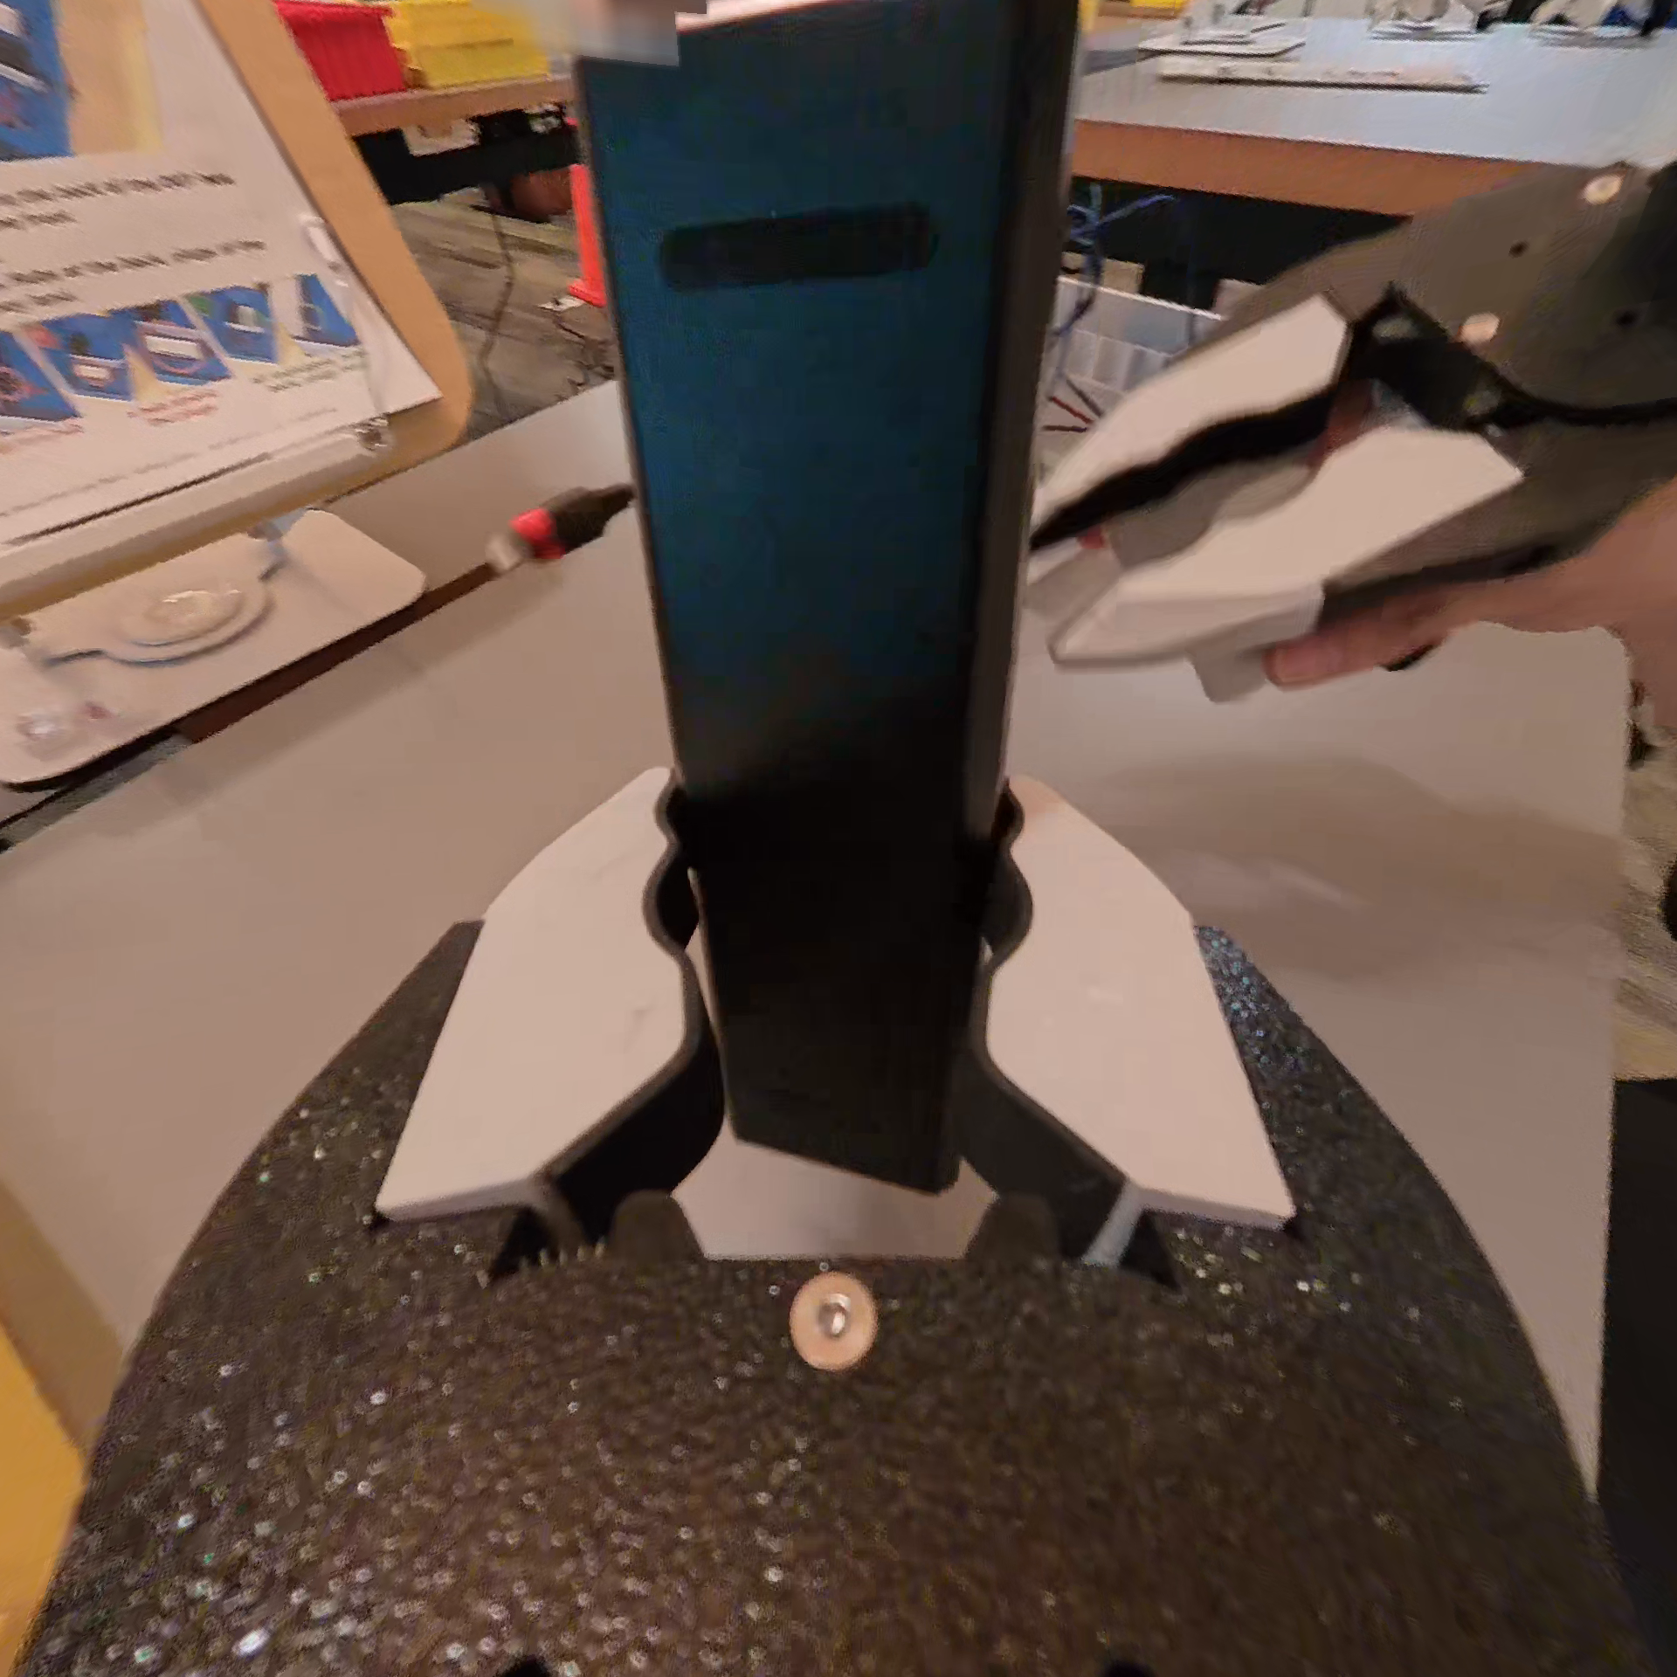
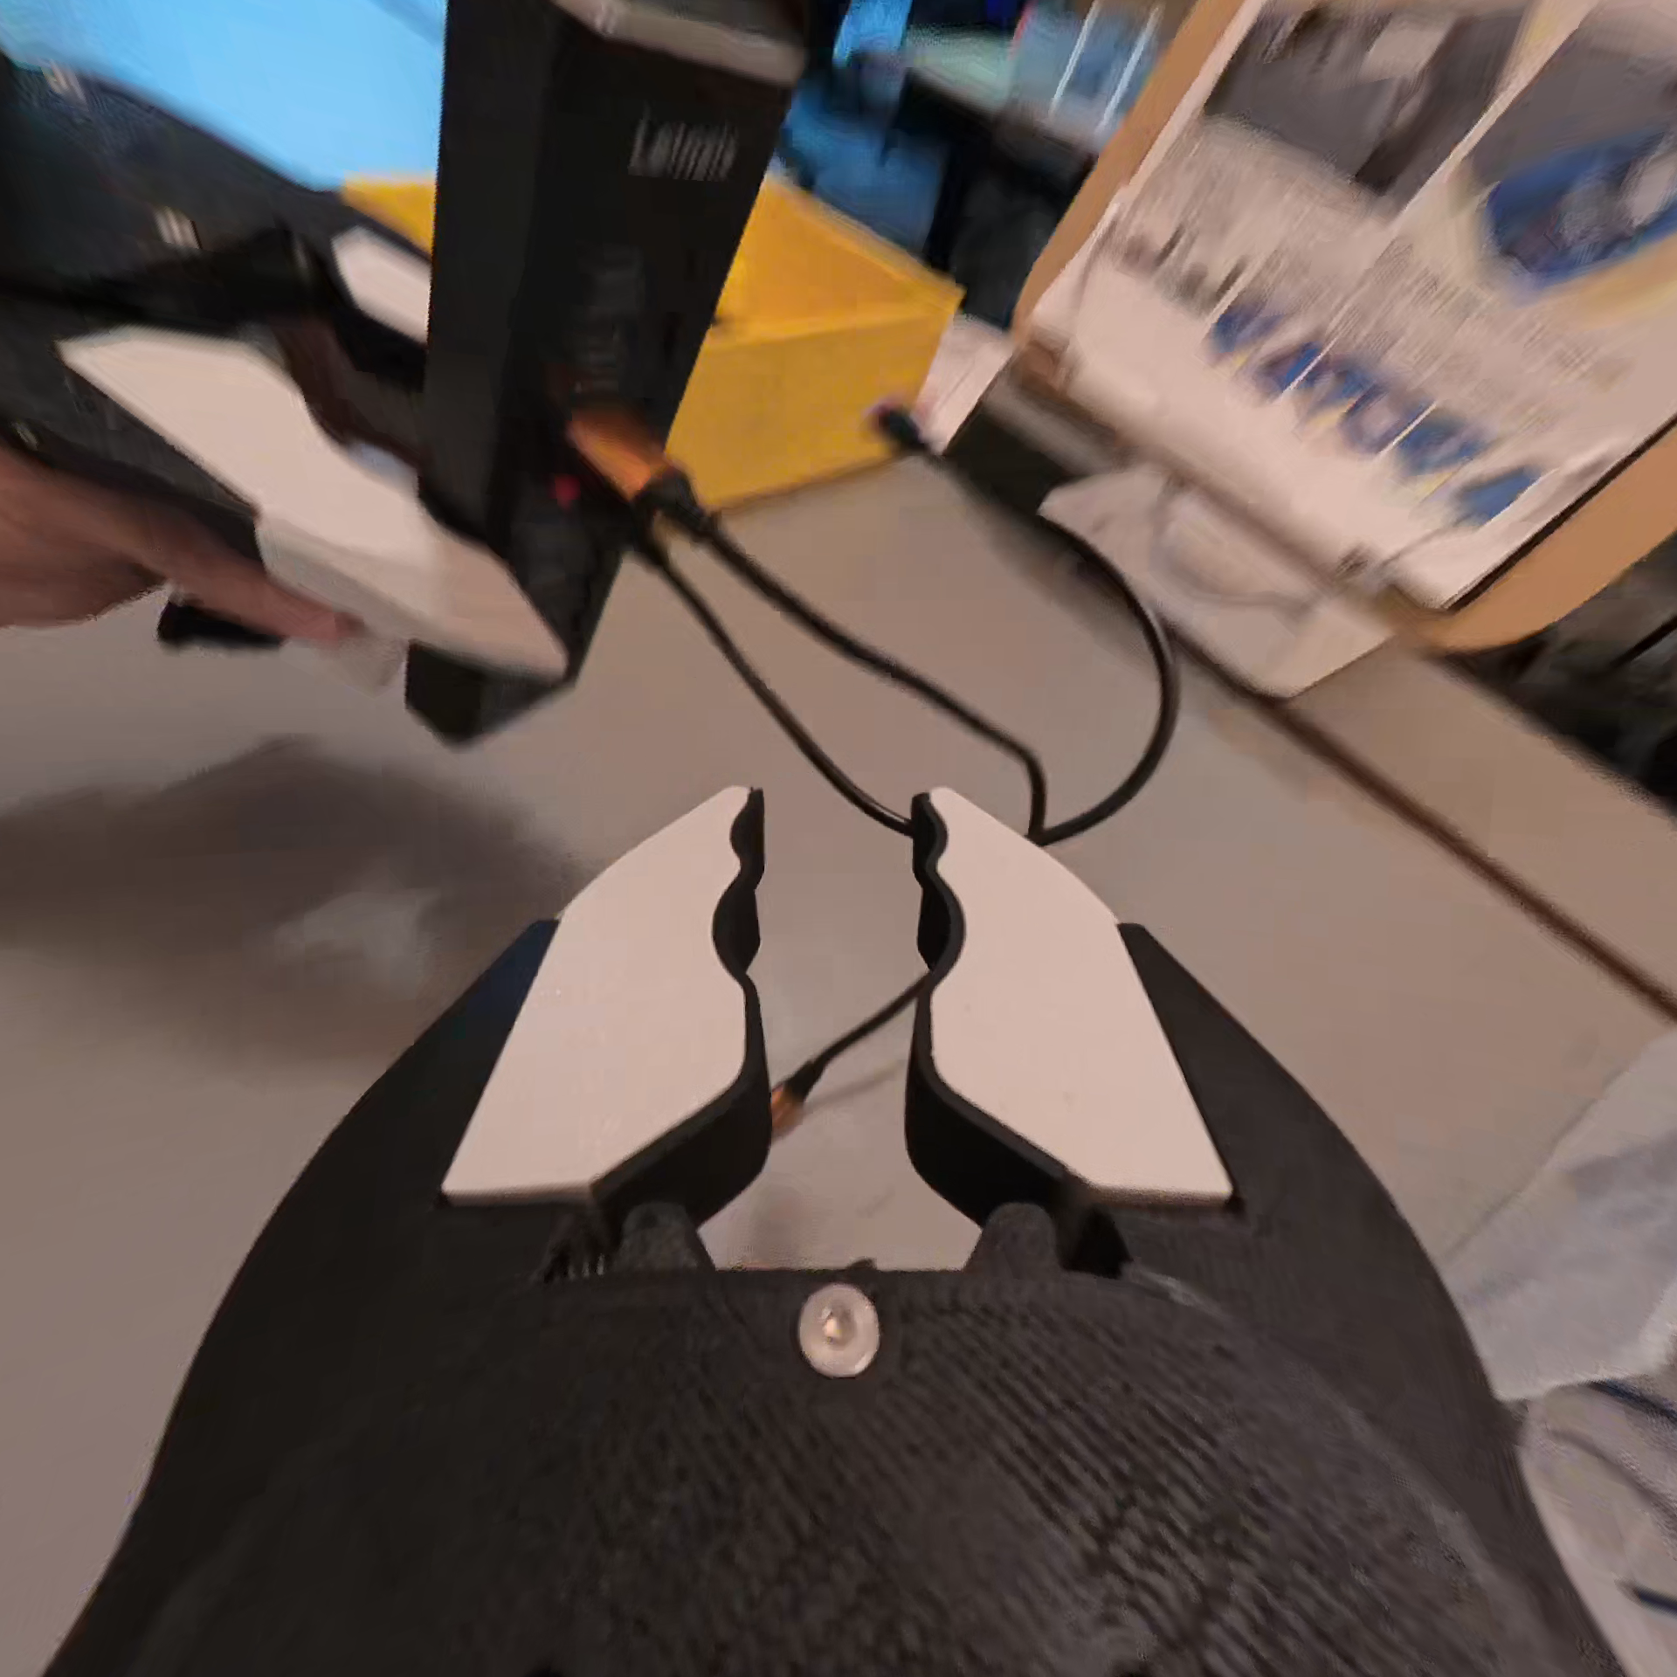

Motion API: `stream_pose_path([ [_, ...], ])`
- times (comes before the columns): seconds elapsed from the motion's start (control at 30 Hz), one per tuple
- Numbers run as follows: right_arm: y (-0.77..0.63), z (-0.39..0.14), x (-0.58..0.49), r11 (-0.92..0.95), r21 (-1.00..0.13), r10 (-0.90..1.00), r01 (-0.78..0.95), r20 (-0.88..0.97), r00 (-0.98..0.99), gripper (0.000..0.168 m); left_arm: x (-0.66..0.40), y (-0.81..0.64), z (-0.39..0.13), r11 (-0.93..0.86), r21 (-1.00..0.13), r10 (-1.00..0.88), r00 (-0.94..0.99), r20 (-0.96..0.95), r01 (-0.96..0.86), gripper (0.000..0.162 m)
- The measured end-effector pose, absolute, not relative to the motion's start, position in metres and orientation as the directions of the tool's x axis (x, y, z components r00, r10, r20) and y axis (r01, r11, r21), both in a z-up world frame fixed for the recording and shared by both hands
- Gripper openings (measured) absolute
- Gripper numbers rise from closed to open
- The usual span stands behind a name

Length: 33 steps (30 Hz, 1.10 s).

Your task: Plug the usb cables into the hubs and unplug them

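Observation:
My left gripper (image 1: 839, 789) is shut on a tall dark slab-shaped hub (image 1: 799, 454) and holds it upright above the grey table (image 1: 318, 862). The right wrist view shows the hub (image 2: 590, 272) at upper left with the left gripper (image 2: 472, 472) clamped on it. An orange plug (image 2: 626, 454) sits in the hub's side, and its black cable (image 2: 907, 671) runs down onto the table. My right gripper (image 2: 835, 817) is open and empty, low over the table. A loose copper plug (image 2: 788, 1093) lies between its fingers. A red-and-black plug (image 1: 544, 531) lies left of the hub.
An instruction board on a stand (image 1: 181, 318) leans at the left; it also shows in the right wrist view (image 2: 1361, 318). A yellow bin (image 2: 817, 363) stands behind the hub. The right gripper (image 1: 1053, 590), held by a hand, hovers right of the hub. Benches stand behind.

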State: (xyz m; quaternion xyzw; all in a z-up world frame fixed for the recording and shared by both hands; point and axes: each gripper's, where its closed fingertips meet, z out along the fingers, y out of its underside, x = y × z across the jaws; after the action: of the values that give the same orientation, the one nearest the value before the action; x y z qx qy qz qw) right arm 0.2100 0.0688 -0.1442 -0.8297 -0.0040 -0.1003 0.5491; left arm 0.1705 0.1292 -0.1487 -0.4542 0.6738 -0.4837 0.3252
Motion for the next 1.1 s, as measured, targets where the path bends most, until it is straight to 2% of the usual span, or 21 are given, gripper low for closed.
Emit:
stream_pose_path([
  [0.07,0.067,-0.167,0.199,-0.499,-0.862,-0.004,0.088,0.104,0.995,0.031,0.171,0.138,-0.144,0.101,-0.953,-0.943,-0.333,0.0,-0.285,0.061],
  [0.13,0.07,-0.168,0.191,-0.491,-0.862,0.039,0.124,0.12,0.992,0.032,0.171,0.14,-0.141,0.068,-0.962,-0.944,-0.329,0.024,-0.263,0.061],
  [0.23,0.079,-0.129,0.183,-0.297,-0.939,0.005,0.174,0.18,0.984,0.034,0.172,0.135,-0.138,0.022,-0.975,-0.929,-0.365,0.062,-0.221,0.061],
  [0.3,0.078,-0.101,0.181,-0.15,-0.978,-0.033,0.144,0.151,0.988,0.029,0.171,0.132,-0.135,0.006,-0.982,-0.917,-0.392,0.07,-0.188,0.061],
  [0.4,0.071,-0.083,0.191,-0.053,-0.988,-0.097,0.143,0.148,0.984,0.022,0.168,0.121,-0.129,-0.022,-0.989,-0.879,-0.469,0.088,-0.145,0.061],
  [0.53,0.069,-0.092,0.17,-0.093,-0.977,0.087,0.191,0.183,0.979,0.03,0.16,0.103,-0.122,0.012,-0.999,-0.818,-0.575,0.018,-0.049,0.061],
  [0.63,0.07,-0.094,0.154,-0.068,-0.976,0.18,0.209,0.194,0.964,0.026,0.157,0.09,-0.123,0.042,-0.999,-0.779,-0.627,-0.028,-0.008,0.061],
  [0.7,0.071,-0.089,0.15,-0.028,-0.978,0.186,0.209,0.2,0.962,0.018,0.157,0.085,-0.125,0.034,-0.999,-0.764,-0.644,-0.023,-0.005,0.061],
  [0.87,0.073,-0.08,0.144,0.033,-0.987,0.205,0.159,0.162,0.965,0.017,0.155,0.081,-0.127,-0.087,-0.996,-0.714,-0.697,0.067,-0.006,0.061],
  [0.97,0.074,-0.08,0.144,0.032,-0.99,0.203,0.14,0.144,0.969,0.001,0.154,0.078,-0.127,-0.142,-0.99,-0.686,-0.721,0.1,-0.002,0.062],
  [1.03,0.073,-0.082,0.146,0.016,-0.988,0.201,0.155,0.155,0.967,0.001,0.155,0.077,-0.13,-0.143,-0.99,-0.687,-0.719,0.103,-0.005,0.062],
  [1.1,0.073,-0.086,0.147,-0.012,-0.981,0.187,0.193,0.187,0.964,0.01,0.157,0.077,-0.134,-0.131,-0.991,-0.698,-0.709,0.098,-0.008,0.062],
])
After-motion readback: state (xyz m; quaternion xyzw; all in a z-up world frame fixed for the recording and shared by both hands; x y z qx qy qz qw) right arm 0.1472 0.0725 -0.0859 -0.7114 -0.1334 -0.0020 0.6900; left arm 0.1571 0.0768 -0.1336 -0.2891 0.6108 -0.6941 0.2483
